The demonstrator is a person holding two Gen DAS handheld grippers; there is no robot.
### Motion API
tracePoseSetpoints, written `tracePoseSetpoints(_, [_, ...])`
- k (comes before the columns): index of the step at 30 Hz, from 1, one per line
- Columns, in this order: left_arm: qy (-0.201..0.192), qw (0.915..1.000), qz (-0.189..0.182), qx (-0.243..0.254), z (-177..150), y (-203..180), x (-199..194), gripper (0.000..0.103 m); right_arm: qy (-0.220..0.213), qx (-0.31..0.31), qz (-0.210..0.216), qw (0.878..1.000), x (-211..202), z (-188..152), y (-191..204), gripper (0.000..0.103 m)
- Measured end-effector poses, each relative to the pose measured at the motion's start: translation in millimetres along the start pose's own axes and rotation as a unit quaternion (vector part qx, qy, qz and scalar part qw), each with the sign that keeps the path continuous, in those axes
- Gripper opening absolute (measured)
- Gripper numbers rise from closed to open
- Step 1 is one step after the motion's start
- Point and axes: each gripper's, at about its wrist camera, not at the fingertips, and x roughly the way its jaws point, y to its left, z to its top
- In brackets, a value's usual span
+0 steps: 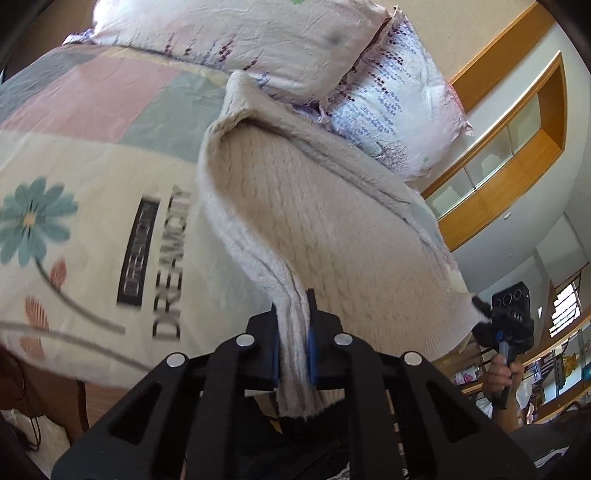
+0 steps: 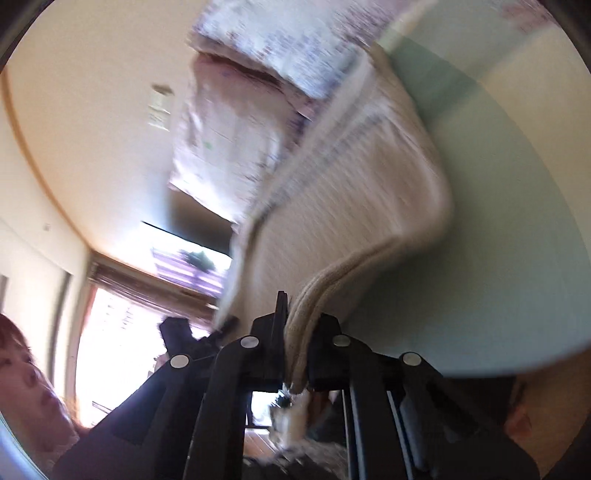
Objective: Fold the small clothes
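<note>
Left wrist view: the left gripper (image 1: 292, 332) is clamped on a bunched edge of the beige knit garment (image 1: 314, 221), its blue-padded fingers (image 1: 311, 343) pressing the ribbed band from both sides so that a short tail of fabric hangs out behind them. The rest of the garment slopes away from the grip and lies on the patterned bedspread (image 1: 92, 166), its far end reaching the floral pillows (image 1: 258, 33) at the head of the bed. Lifting one edge while the other stays down probably serves to carry that edge over for a fold. At the right, the right gripper (image 1: 480, 306) shows small, held in the person's hand (image 1: 500, 373), pinching the neighbouring corner of the same edge, which keeps the hem stretched between the two grips

Right wrist view: this picture is heavily blurred. The right gripper (image 2: 297, 332) is closed on a thick doubled band of the garment (image 2: 351, 192), which rises from the jaws and spreads over the pale green bedspread (image 2: 498, 221). The left gripper (image 2: 221, 326) appears dark at the left, holding the other corner
</note>
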Motion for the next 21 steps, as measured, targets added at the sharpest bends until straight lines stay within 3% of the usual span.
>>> tracePoseSetpoints(4, [-0.054, 0.9971, 0.024, 0.047, 64, -15, -18, 0.009, -0.064, -0.039, 0.052, 0.996, 10, 55, 29, 0.008])
tracePoseSetpoints(8, [-0.112, 0.9899, 0.058, 0.064, 165, -23, 0, 0.009, -0.144, -0.032, 0.081, 0.986, 39, 137, 36, 0.008])
tracePoseSetpoints(11, [-0.109, 0.9886, 0.086, 0.057, 228, -24, 49, 0.011, -0.182, 0.004, 0.058, 0.982, 72, 188, 22, 0.008])
tracePoseSetpoints(12, [-0.096, 0.9890, 0.100, 0.052, 246, -20, 73, 0.014, -0.191, 0.015, 0.035, 0.981, 82, 203, 16, 0.010])
tracePoseSetpoints(13, [-0.076, 0.9890, 0.119, 0.043, 260, -13, 96, 0.028, -0.195, 0.027, -0.031, 0.980, 103, 224, 4, 0.014])
tracePoseSetpoints(14, [-0.061, 0.9880, 0.138, 0.032, 268, -4, 109, 0.042, -0.184, 0.032, -0.070, 0.980, 116, 233, -5, 0.039])
tracePoseSetpoints(15, [-0.054, 0.9858, 0.158, 0.016, 273, 4, 117, 0.062, -0.161, 0.038, -0.124, 0.978, 132, 245, -16, 0.071])
tracePoseSetpoints(16, [-0.056, 0.9851, 0.162, -0.001, 274, 14, 117, 0.063, -0.152, 0.045, -0.136, 0.978, 136, 245, -23, 0.077])
tracePoseSetpoints(18, [-0.069, 0.9896, 0.123, -0.027, 270, 33, 102, 0.069, -0.163, 0.033, -0.100, 0.981, 130, 238, -30, 0.082])
tracePoseSetpoints(19, [-0.072, 0.9902, 0.116, -0.032, 266, 40, 97, 0.071, -0.171, 0.012, -0.089, 0.981, 122, 234, -26, 0.092])
tracePoseSetpoints(21, [-0.045, 0.9935, 0.096, -0.041, 255, 55, 95, 0.071, -0.199, -0.027, -0.083, 0.976, 112, 229, -23, 0.098])
